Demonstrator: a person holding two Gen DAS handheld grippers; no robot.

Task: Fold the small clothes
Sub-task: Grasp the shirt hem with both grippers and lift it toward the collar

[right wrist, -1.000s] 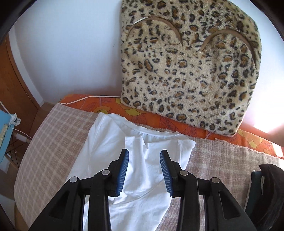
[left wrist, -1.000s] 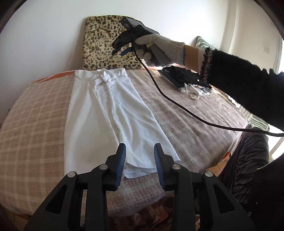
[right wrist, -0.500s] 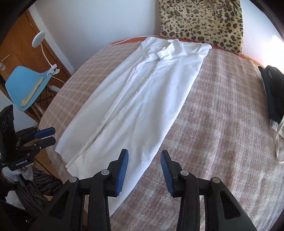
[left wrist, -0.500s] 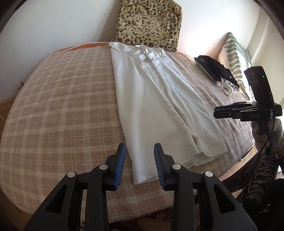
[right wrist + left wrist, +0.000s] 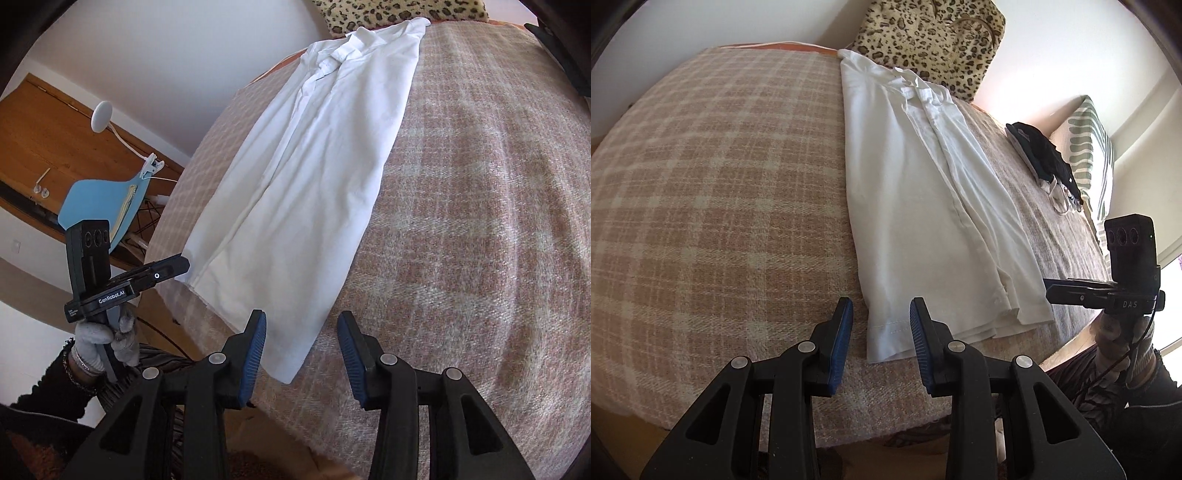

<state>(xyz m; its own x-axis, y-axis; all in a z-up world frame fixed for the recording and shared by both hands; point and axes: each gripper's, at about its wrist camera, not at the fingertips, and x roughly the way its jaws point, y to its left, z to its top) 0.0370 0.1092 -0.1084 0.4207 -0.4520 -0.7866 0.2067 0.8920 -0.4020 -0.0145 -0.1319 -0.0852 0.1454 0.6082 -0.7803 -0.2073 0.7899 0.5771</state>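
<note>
A white shirt [image 5: 923, 203] [image 5: 314, 177], folded lengthwise, lies flat on the plaid blanket [image 5: 720, 184] with its collar at the far end. My left gripper [image 5: 881, 332] hovers over the hem's left corner. Its jaws are closing a little, and the pads do not press on the cloth that shows between them. My right gripper [image 5: 303, 339] hovers over the hem's right corner with its jaws opening, and nothing is pinched there either. Each gripper also shows in the other's view: the right gripper [image 5: 1049, 293] and the left gripper [image 5: 186, 264], held by a gloved hand [image 5: 99, 339].
A leopard-print cushion [image 5: 934, 37] leans on the wall behind the collar. A pile of dark clothes [image 5: 1045, 158] and a striped pillow [image 5: 1089, 147] sit on the bed's right side. The bed edge runs just below both grippers. A blue chair [image 5: 99, 206] and a clip lamp [image 5: 101, 114] stand beside the bed.
The right gripper travelled from the collar by the cushion down to the hem's right corner. The left gripper shifted and rolled to the hem's left corner. The shirt has not moved.
</note>
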